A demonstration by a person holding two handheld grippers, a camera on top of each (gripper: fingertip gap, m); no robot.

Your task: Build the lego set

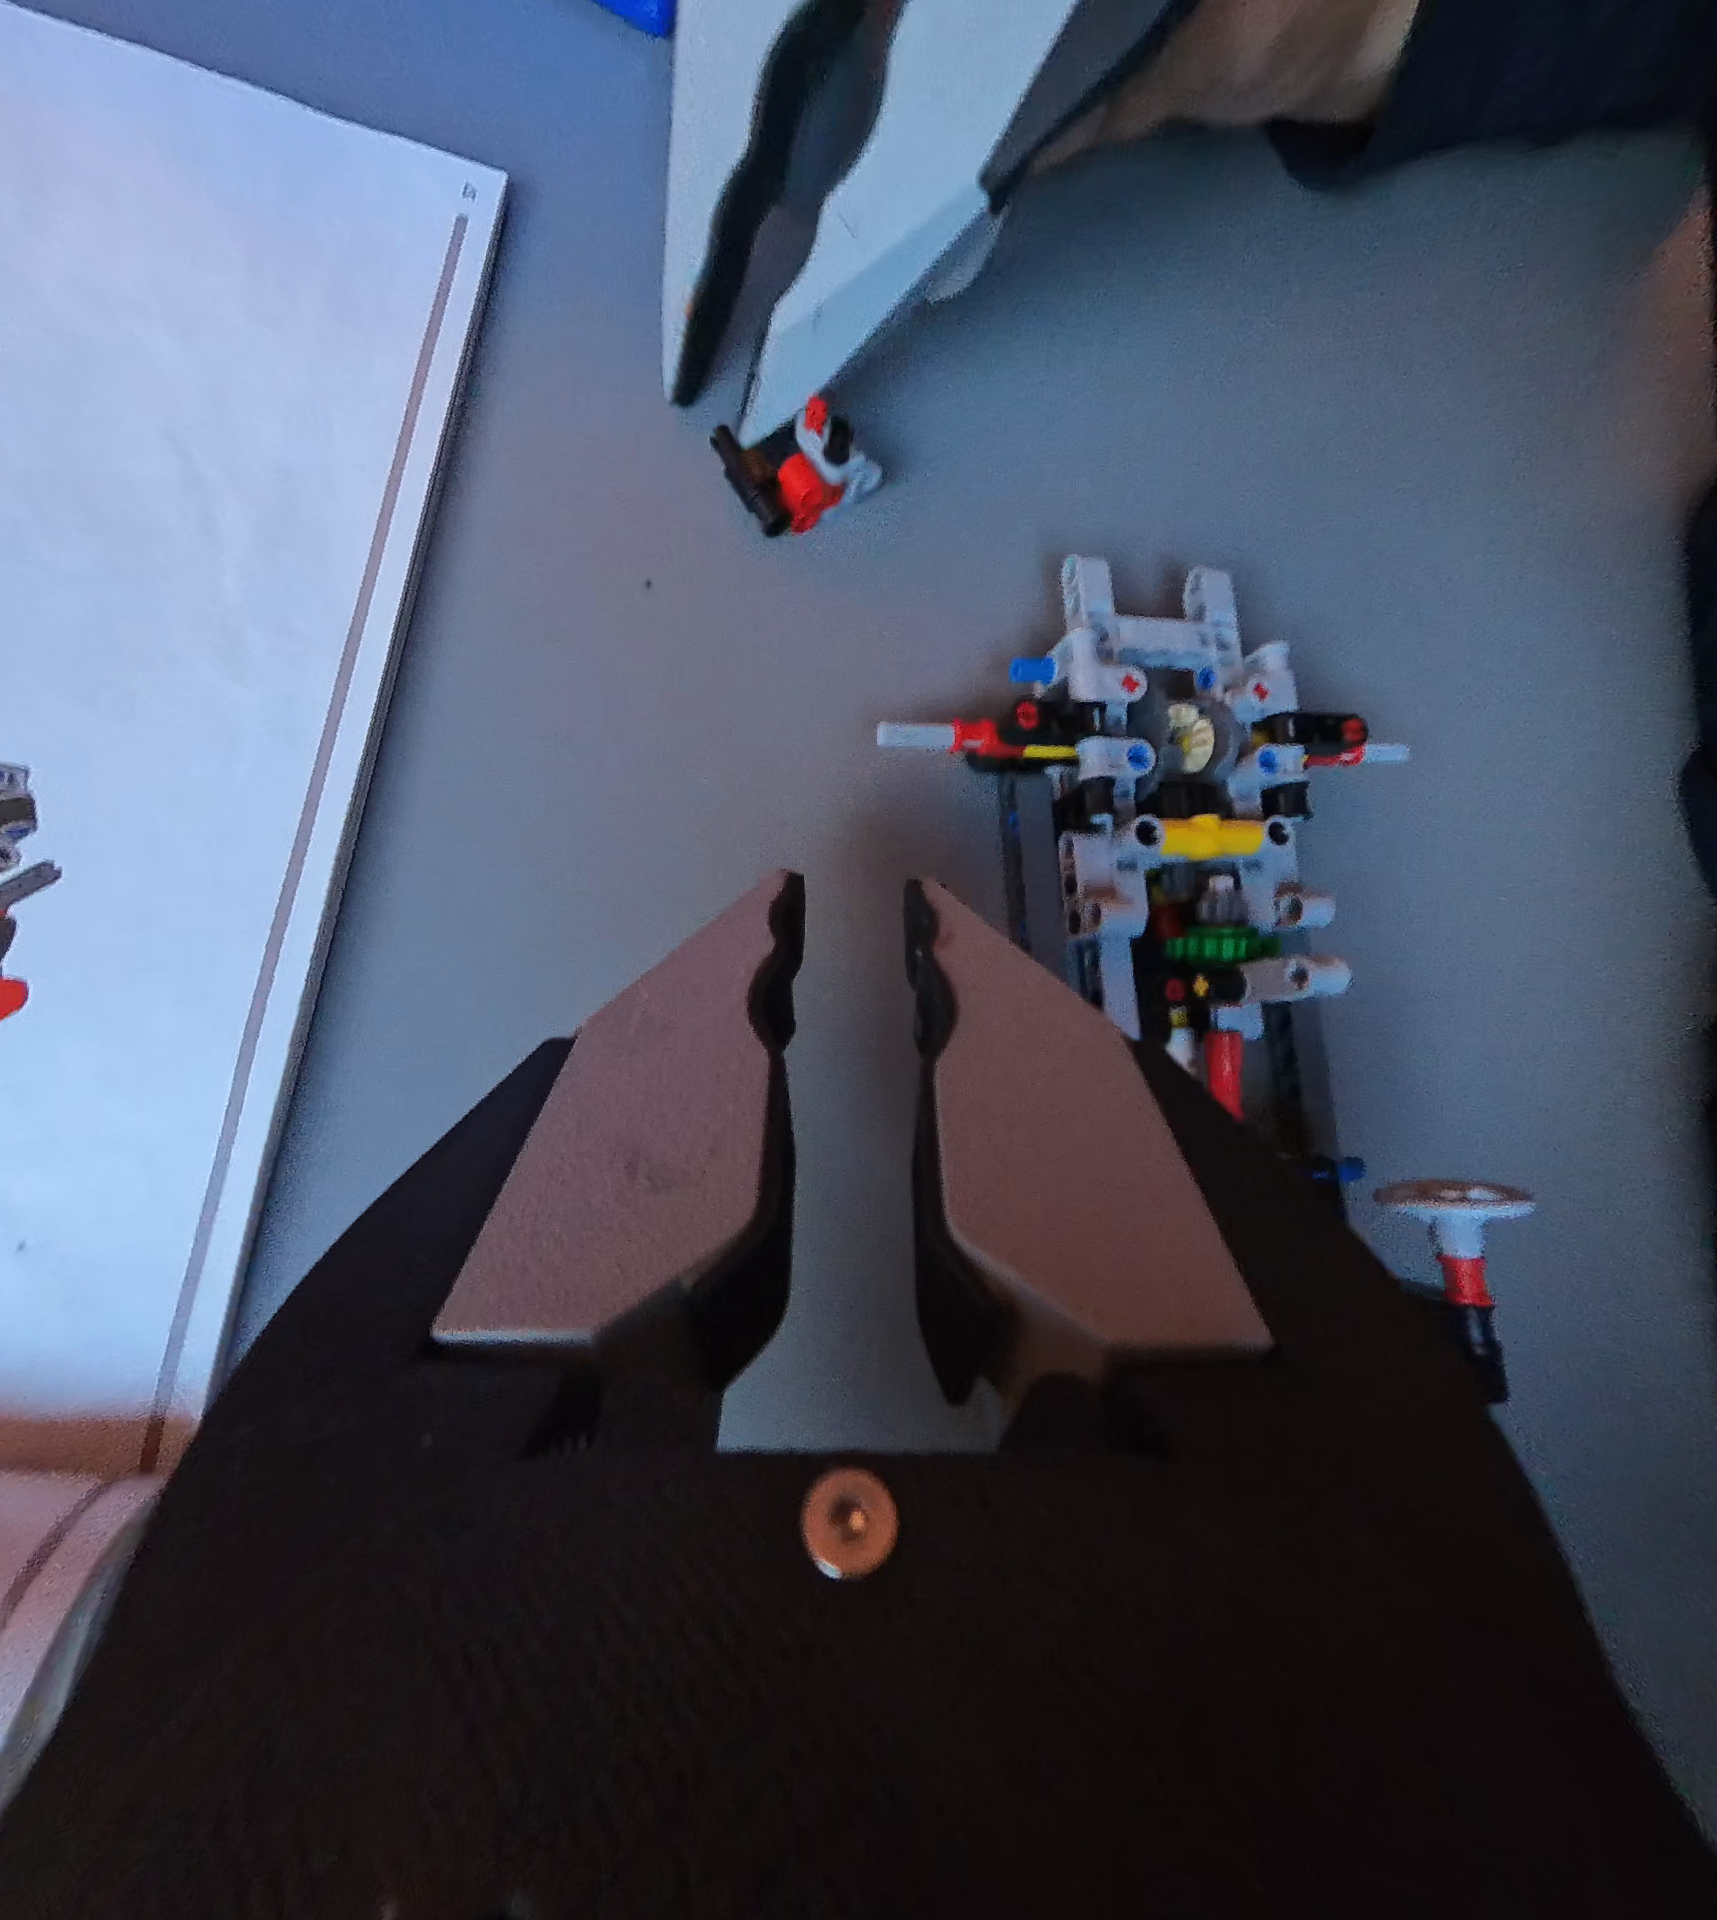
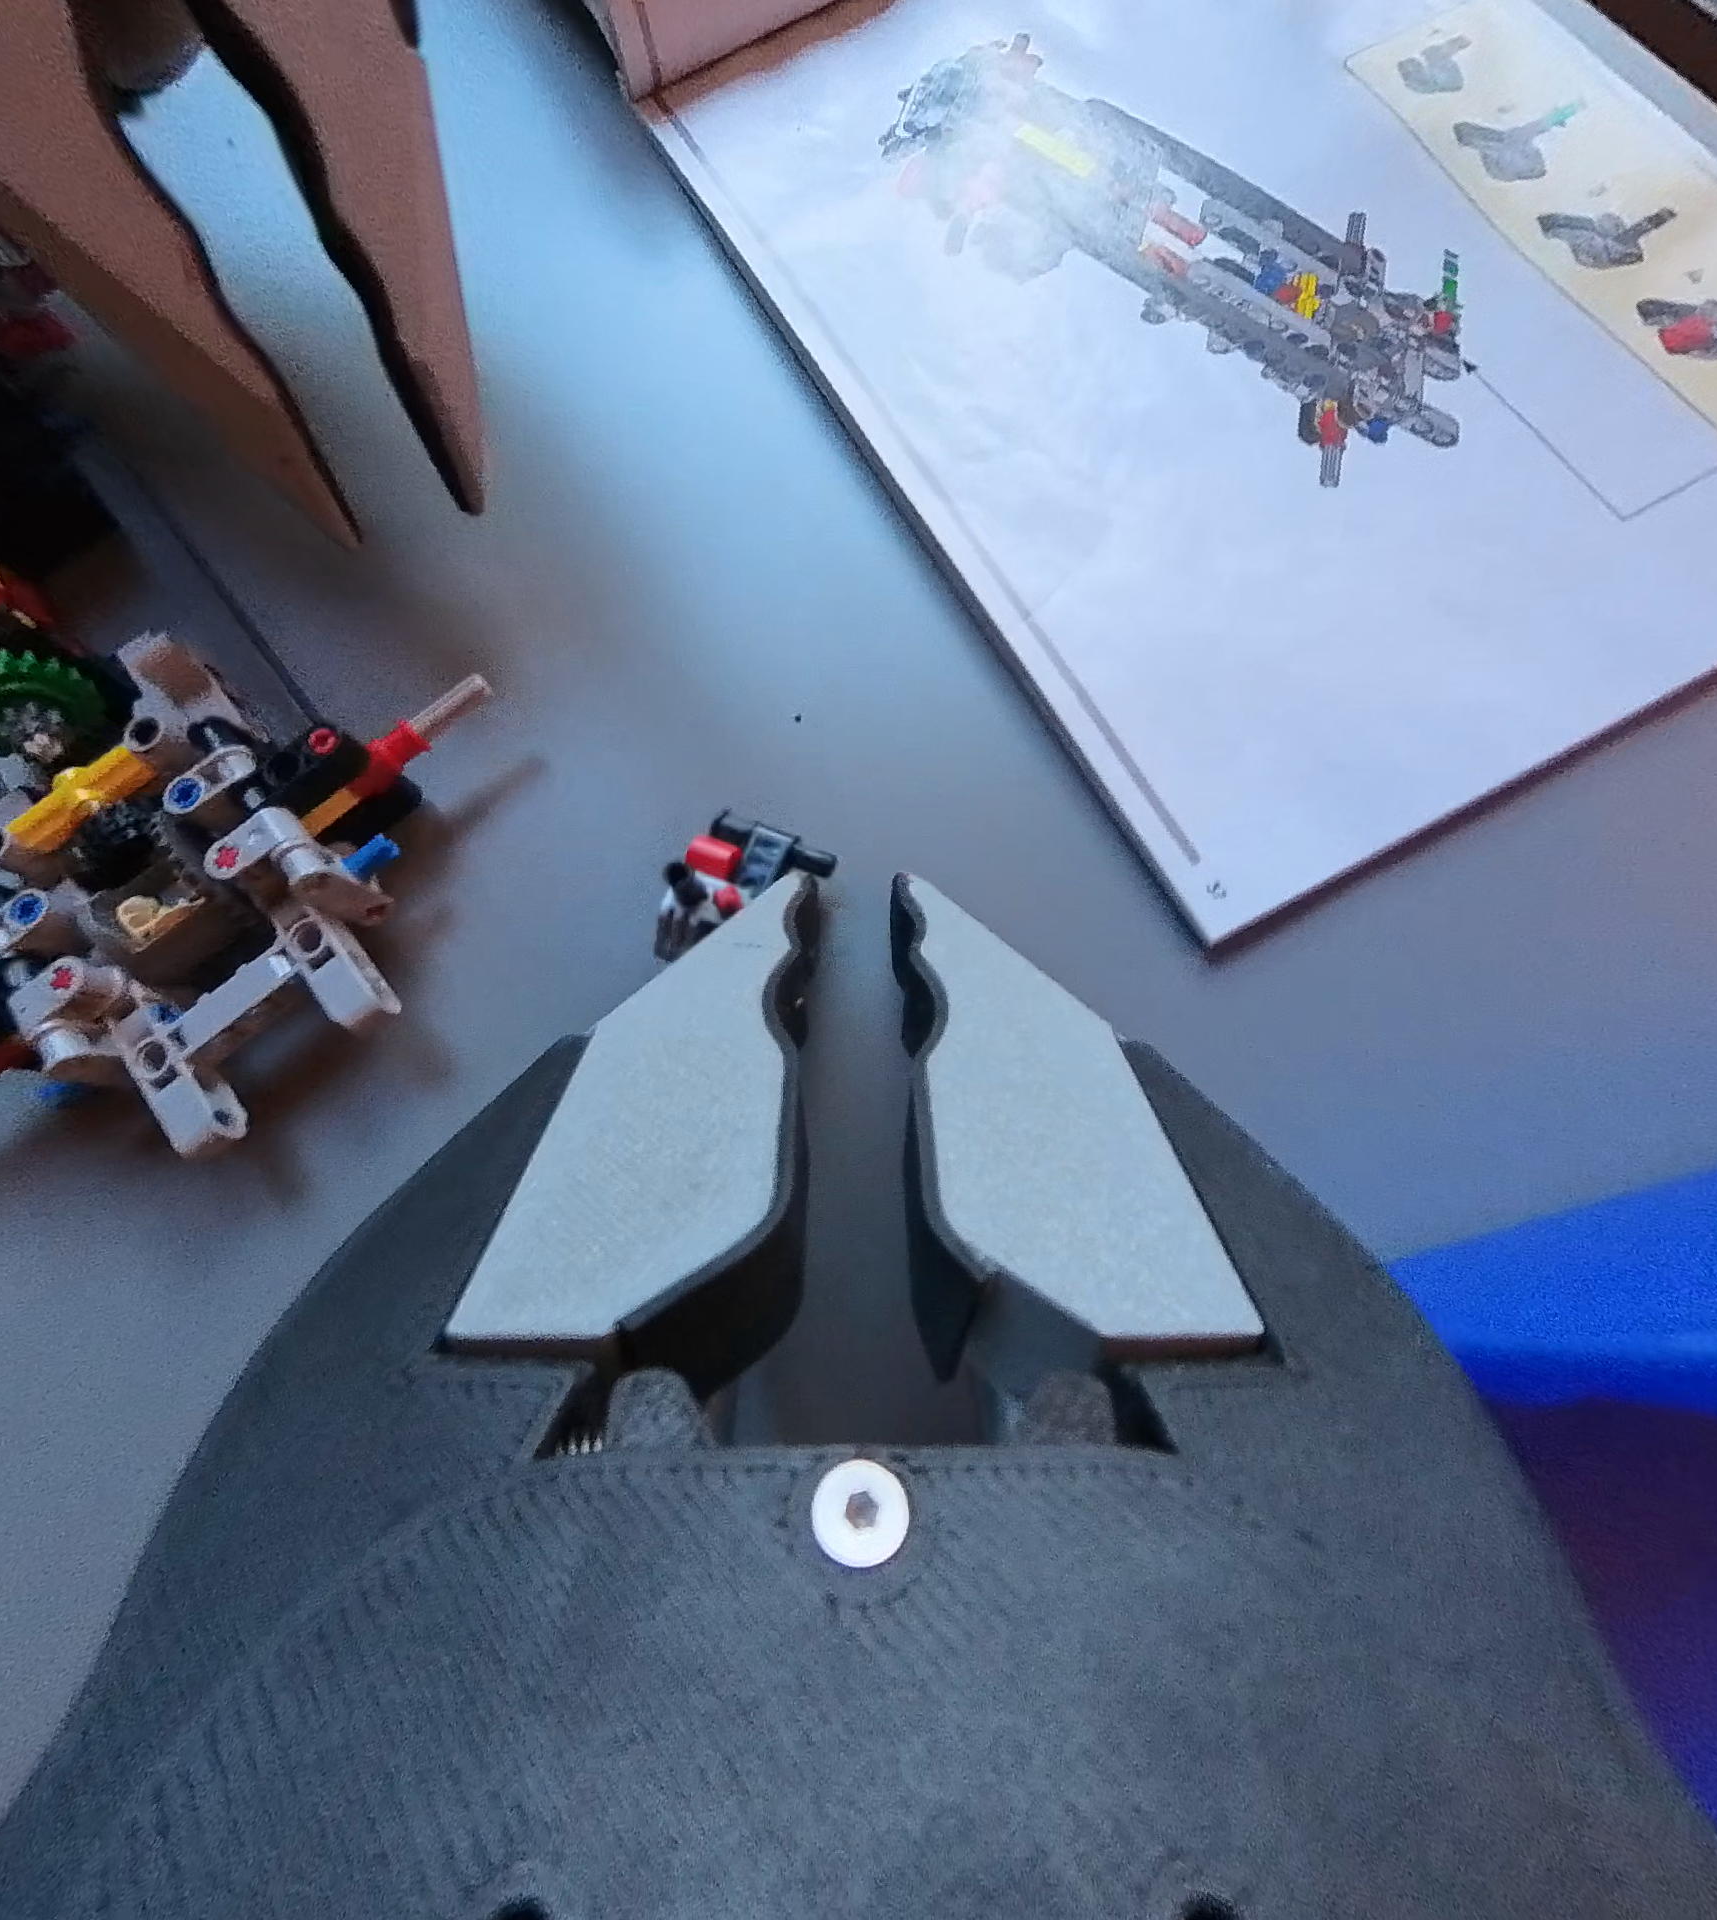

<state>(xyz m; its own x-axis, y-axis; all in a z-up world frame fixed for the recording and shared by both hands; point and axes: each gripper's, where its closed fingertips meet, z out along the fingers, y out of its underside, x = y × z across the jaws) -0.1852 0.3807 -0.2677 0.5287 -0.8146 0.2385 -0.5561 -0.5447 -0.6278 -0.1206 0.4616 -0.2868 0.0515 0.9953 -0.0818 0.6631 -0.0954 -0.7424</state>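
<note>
Small brick piece (image 2: 745, 868) beside right gripper's (image 2: 854, 904) empty parted jaws.

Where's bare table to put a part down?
Free: grey tabletop between the open white instruction booklet and the large multicoloured brick assembly. Crowded: near the small red-black brick cluster at the right tongs, and the assembly's side.

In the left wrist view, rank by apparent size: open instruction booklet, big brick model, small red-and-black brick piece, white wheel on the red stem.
1. Instruction booklet, cropped by the frame.
2. Big brick model.
3 and 4. Small red-and-black brick piece and white wheel with its stem look alike; the wheel sits nearer the camera, so unranked.
</note>
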